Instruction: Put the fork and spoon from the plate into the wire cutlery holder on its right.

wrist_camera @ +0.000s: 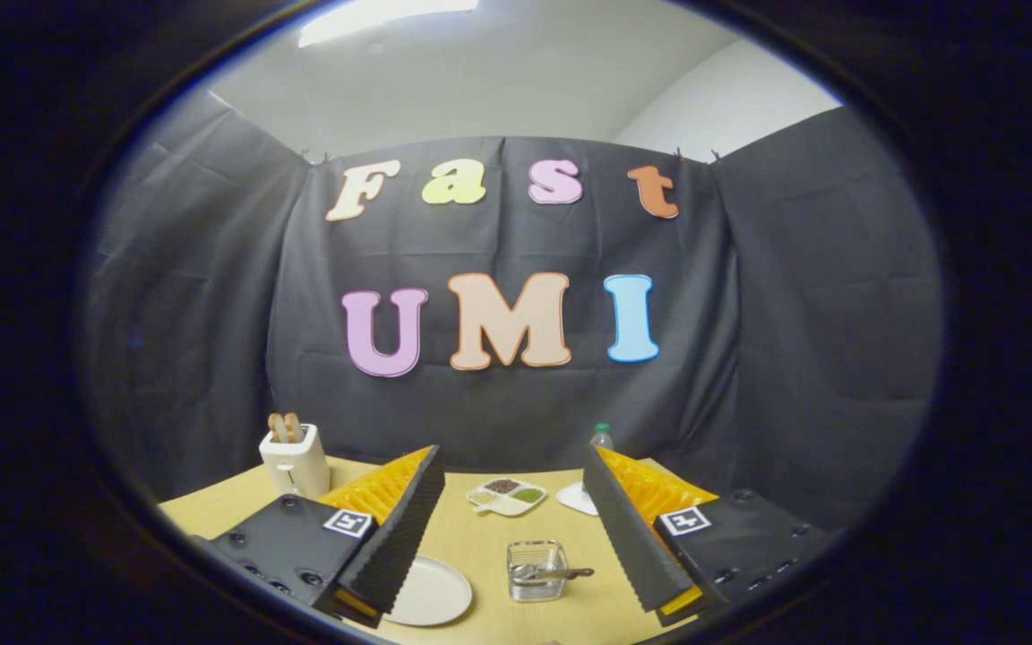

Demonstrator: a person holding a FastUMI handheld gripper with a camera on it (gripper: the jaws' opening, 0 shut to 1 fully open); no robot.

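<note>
Jaws [516, 528]: spread wide, grasping nothing, raised above the surface and looking level toward the far wall.
Plate [431, 593]: white, near, just right of the left finger [395, 528] tip and partly hidden by it; visible part looks bare.
Wire cutlery holder [537, 571]: right of the plate, between the two fingers and slightly nearer the right one; upright on the wooden surface [480, 537].
Cutlery [552, 573]: metal pieces lying in the holder, one handle sticking out over its right rim; fork and spoon cannot be told apart at this size.
Step in hand: likely the close of the task, both pieces apparently in the holder and nothing held.
Next move: if a piece remains on the hidden part of the plate, lowering over it and closing on its handle; otherwise backing off without knocking the holder.
Far surface: toaster [294, 459] at far left, divided dish [507, 495] in the middle, bottle [601, 437] at far right.
</note>
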